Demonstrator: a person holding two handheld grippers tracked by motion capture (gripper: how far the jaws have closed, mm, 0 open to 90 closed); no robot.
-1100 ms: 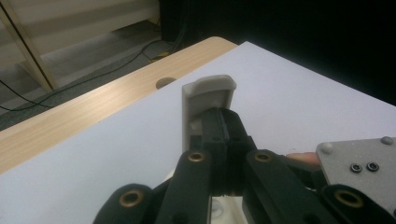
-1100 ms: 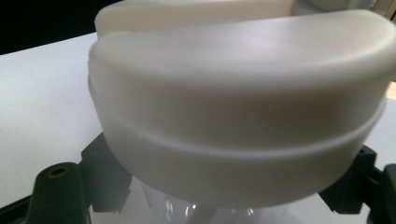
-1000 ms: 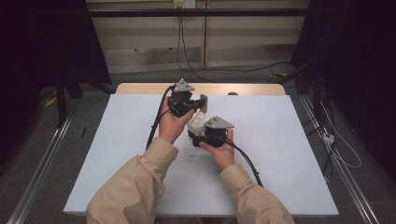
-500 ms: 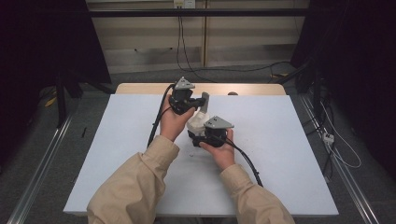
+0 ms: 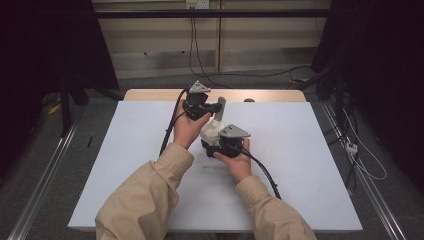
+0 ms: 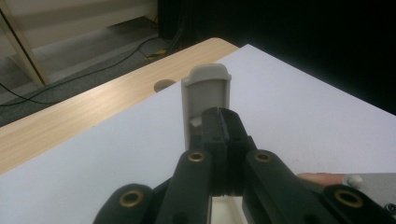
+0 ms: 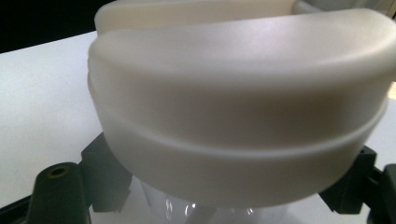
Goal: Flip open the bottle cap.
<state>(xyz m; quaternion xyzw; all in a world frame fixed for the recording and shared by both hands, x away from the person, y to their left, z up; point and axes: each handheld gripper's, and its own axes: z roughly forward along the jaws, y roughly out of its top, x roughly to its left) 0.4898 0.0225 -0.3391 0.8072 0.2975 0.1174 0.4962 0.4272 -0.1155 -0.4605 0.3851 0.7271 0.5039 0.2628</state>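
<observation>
White counter (image 5: 125,165): my right gripper (image 5: 220,145) fingers clamp the cream plastic container (image 5: 212,129), left gripper (image 5: 212,107) fingers pinch its grey upright flap (image 6: 205,93); I should lift gently, base steadied.

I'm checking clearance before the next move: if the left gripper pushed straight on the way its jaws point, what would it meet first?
The left gripper, its jaws shut, already has the upright grey flip-cap right at its tips. It looks in contact, though depth is unclear. Beyond it lie the white tabletop and the wooden edge.
</observation>
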